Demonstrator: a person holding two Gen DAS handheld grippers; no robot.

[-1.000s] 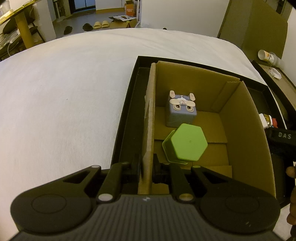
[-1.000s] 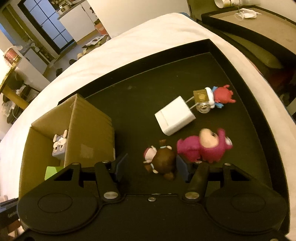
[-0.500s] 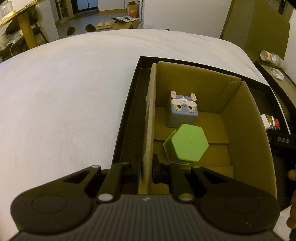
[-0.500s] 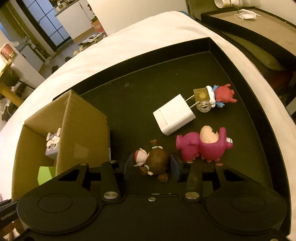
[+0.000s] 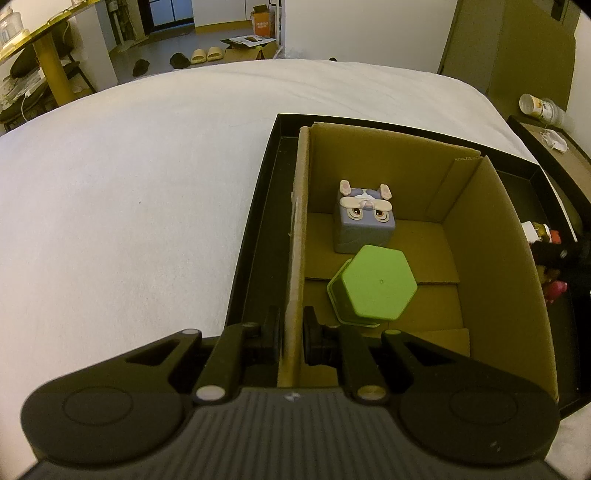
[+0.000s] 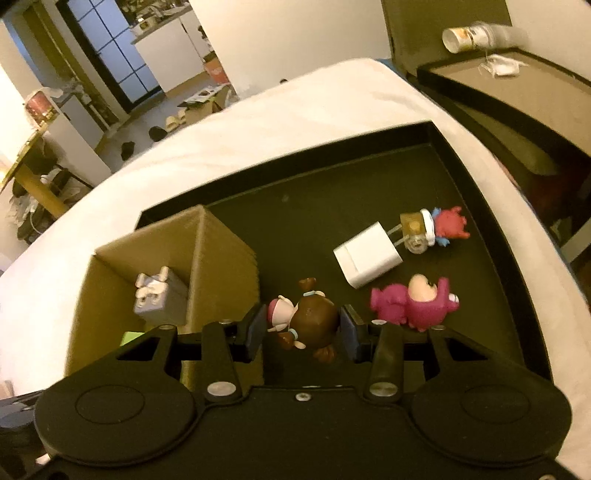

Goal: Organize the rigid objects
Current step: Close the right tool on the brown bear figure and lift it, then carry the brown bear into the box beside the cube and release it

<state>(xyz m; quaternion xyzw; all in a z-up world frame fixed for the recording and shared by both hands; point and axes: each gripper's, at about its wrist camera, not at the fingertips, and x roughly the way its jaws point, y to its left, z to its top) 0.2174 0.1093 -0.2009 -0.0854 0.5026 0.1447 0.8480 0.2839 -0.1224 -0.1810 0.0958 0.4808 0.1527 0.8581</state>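
A brown cardboard box [image 5: 491, 229] stands in a black tray [image 5: 255, 236] on a white bed. Inside it lie a purple cube toy with a face [image 5: 364, 218] and a green hexagonal container [image 5: 376, 284]. My left gripper [image 5: 292, 338] is shut on the box's left wall. In the right wrist view my right gripper [image 6: 303, 328] is shut on a small brown figurine [image 6: 308, 319], held just above the tray floor [image 6: 314, 221] beside the box [image 6: 218, 266]. A pink figurine [image 6: 413, 301], a white charger [image 6: 367, 254] and a red figurine [image 6: 448, 225] lie on the tray.
A bedside table [image 6: 517, 92] with a tipped cup [image 6: 469, 35] stands to the right of the bed. White bedding [image 5: 129, 206] stretches to the left of the tray. A floor with slippers and a doorway lies beyond the bed.
The right gripper's jaws closed on the brown figurine and lifted it a little off the tray. The left gripper kept its hold on the box wall.
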